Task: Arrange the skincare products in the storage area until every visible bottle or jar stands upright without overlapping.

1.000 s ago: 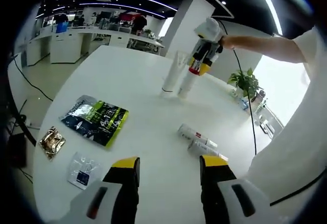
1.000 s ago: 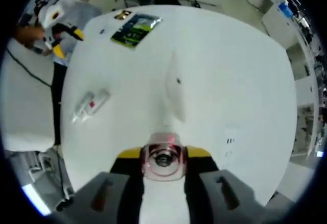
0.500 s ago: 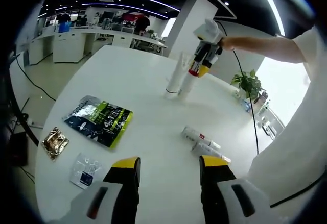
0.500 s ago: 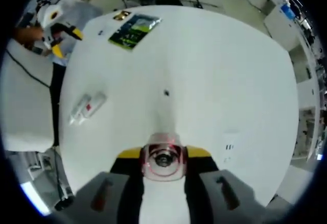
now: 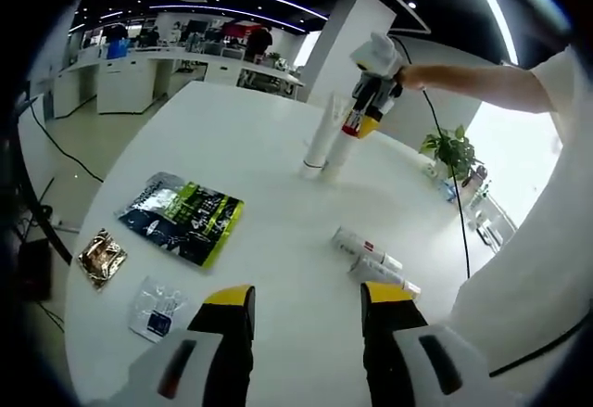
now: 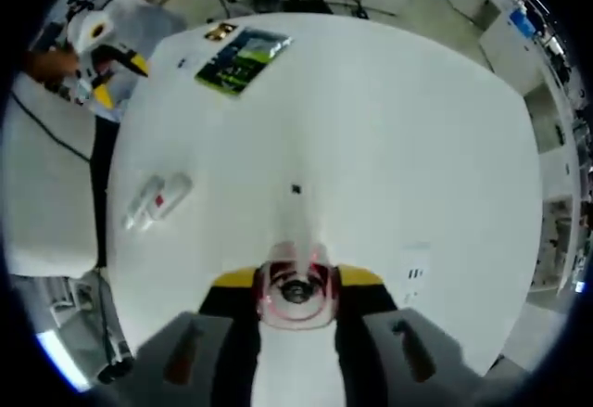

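In the left gripper view my right gripper is shut on the top of a white tube. The tube stands nearly upright, and its lower end seems to touch the white table. A second white tube stands upright right beside it. Two more white tubes lie side by side nearer to me. My left gripper hovers open above the table's near part. In the right gripper view my right gripper holds the tube's clear reddish end, and the lying tubes show at the left.
A green and black pouch, a gold packet and a small clear sachet lie on the table's left part. A potted plant stands beyond the far right edge. A person's sleeve fills the right side of the left gripper view.
The right gripper has shifted a little with its tube, so in its view the neighbouring tube went from a long white shape to an end-on dot. The left gripper stays open.
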A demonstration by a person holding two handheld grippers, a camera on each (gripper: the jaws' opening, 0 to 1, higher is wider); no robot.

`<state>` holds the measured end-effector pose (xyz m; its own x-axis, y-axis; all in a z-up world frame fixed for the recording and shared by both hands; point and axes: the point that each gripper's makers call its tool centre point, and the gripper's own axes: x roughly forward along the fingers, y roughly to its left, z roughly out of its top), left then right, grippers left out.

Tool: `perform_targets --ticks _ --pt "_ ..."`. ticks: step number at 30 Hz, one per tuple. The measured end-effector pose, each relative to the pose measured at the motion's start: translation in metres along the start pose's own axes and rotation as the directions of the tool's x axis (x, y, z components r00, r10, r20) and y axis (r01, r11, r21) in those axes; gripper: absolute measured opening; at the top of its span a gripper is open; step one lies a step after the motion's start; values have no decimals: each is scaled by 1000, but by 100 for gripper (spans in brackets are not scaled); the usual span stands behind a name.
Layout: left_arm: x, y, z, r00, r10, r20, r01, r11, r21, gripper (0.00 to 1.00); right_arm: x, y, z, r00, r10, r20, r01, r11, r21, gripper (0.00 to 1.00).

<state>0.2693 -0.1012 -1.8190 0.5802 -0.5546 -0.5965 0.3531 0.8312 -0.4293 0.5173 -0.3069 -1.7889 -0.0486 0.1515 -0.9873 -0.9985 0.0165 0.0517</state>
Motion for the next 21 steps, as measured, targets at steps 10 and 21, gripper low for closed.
perform_targets --ticks 10,21 --pt "2 -4 -5 1000 -8 -6 8 1000 0 47 2 -1 -4 1000 -2 -10 2 1000 -13 30" --pt "-4 -1 -8 1000 1 4 -1 1000 -9 47 6 -1 -2 1000 9 8 -9 1000 3 31"
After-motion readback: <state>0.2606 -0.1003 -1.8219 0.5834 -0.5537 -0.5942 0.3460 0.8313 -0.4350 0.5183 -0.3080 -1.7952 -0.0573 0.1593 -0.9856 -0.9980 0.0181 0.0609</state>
